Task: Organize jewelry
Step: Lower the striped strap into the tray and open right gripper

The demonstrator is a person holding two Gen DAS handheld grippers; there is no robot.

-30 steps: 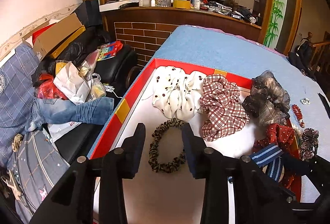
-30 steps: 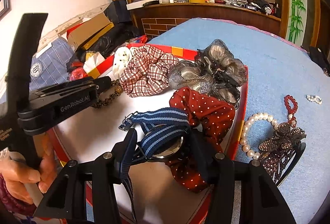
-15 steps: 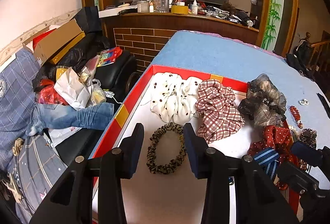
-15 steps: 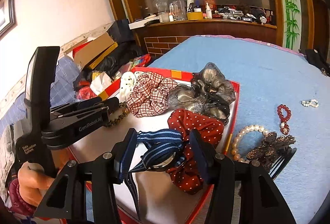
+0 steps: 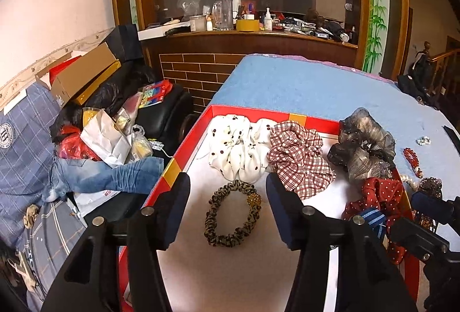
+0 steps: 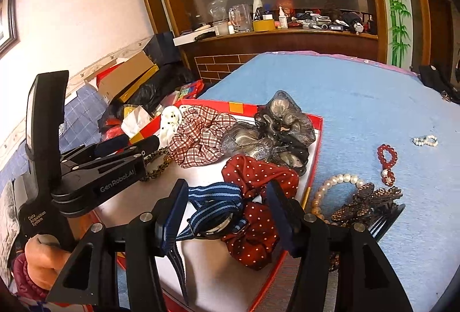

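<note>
1. Tray point(image 5: 184, 156): red-rimmed, white-floored box lid on the blue table cover point(image 6: 359, 99). It is the largest item and likely light cardboard; press down on it and it may slide.
2. Fabric scrunchies along the far side: white dotted point(image 5: 238, 151), red plaid point(image 5: 299, 156), grey organza point(image 6: 273, 133), and red dotted point(image 6: 258, 176) near the right rim. All look soft and nearly weightless; you would pinch a gathered fold, not the whole ring.
3. Striped watch strap point(image 6: 212, 197), lying on the red dotted scrunchie just ahead of your right gripper point(image 6: 227, 217), whose jaws stand wide and hold nothing. The band is flexible and the case hard and smooth, so the band is the safer hold.
4. Leopard hair tie point(image 5: 233, 214), flat on the tray floor between the tips of your left gripper point(image 5: 228, 211), jaws wide apart and empty. It is thin and elastic; grasp across one side of the loop, away from its gold bead point(image 5: 254, 199).
5. Loose pieces on the cloth outside the tray: rhinestone hair comb point(image 6: 371, 205), pearl bracelet point(image 6: 339, 182), red bead bracelet point(image 6: 386, 159). Beads will probably roll and slip; the comb's teeth look fragile.
</note>
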